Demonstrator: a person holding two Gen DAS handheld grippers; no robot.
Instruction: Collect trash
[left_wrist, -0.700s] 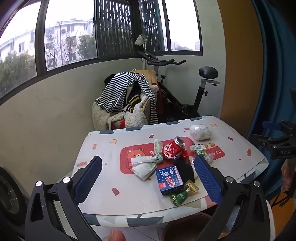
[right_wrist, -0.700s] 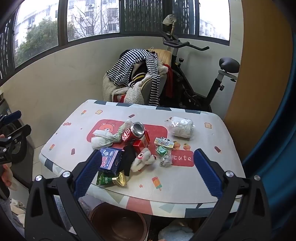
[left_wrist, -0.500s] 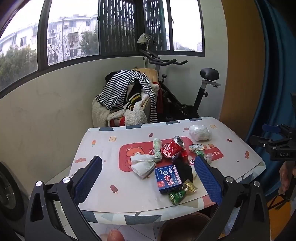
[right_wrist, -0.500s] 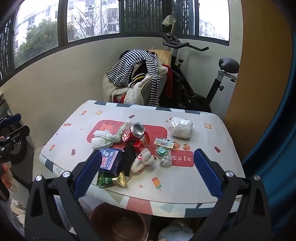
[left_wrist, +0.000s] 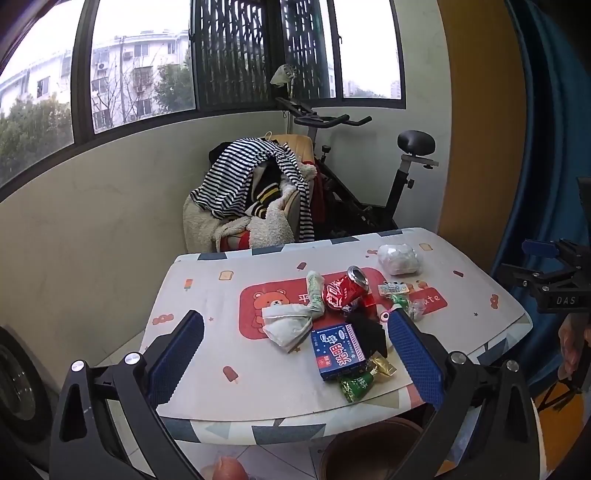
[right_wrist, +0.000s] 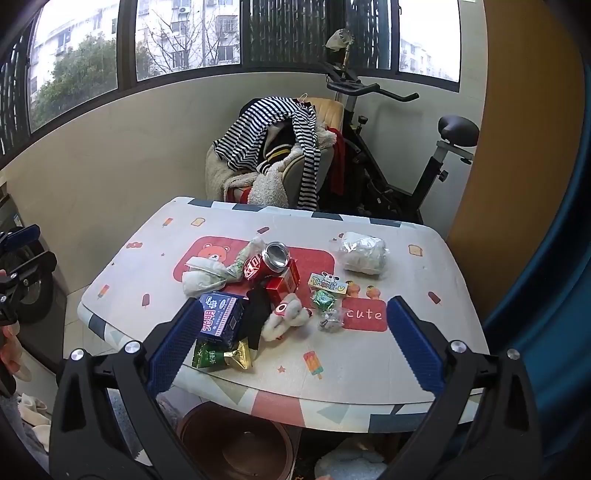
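Note:
A heap of trash lies in the middle of the patterned table (left_wrist: 207, 332) (right_wrist: 369, 373): a crushed red can (left_wrist: 345, 290) (right_wrist: 267, 262), a blue carton (left_wrist: 338, 350) (right_wrist: 219, 319), a white crumpled paper bag (left_wrist: 286, 325) (right_wrist: 203, 277), green and gold wrappers (left_wrist: 362, 376) (right_wrist: 221, 354), a red box (right_wrist: 284, 284) and a clear bag of white stuff (left_wrist: 399, 258) (right_wrist: 364, 253). My left gripper (left_wrist: 295, 343) hovers open, short of the table's near edge, nothing between its blue pads. My right gripper (right_wrist: 295, 339) is also open and empty, above the near edge.
A brown round bin (right_wrist: 236, 443) (left_wrist: 373, 446) stands on the floor under the table's near edge. Behind the table is a chair piled with striped clothes (left_wrist: 255, 184) and an exercise bike (right_wrist: 399, 147). A blue curtain (right_wrist: 554, 258) hangs on the right.
The left wrist view has shifted slightly, with the table and trash sitting a bit lower and closer in it. The right gripper has barely moved. Both stay open.

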